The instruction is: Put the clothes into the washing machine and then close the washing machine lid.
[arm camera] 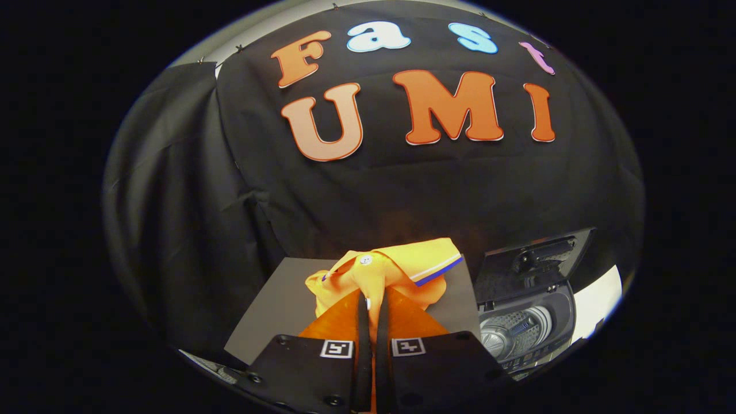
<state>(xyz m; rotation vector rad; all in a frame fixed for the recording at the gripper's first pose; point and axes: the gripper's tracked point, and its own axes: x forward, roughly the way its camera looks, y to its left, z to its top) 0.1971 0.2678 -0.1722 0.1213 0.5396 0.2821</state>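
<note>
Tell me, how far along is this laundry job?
Early on. Done: the gripper has closed both fingers on the orange shirt, bunched up above the grey mat. In hand: carrying it. Left: the washing machine sits off to the side with its lid up and drum showing; the shirt must go in, then the lid comes down.

Garment [384,270]: bright orange-yellow cloth with a white button and a trim edge striped white and blue. Hand-held gripper [372,310]: black fingers closed on the garment's cloth, each black base carrying a square black-and-white marker, orange showing beside the fingers. Tabletop [270,322]: plain grey; washing machine [526,322]: dark grey to black body and raised lid, with a silver metallic drum.
</note>
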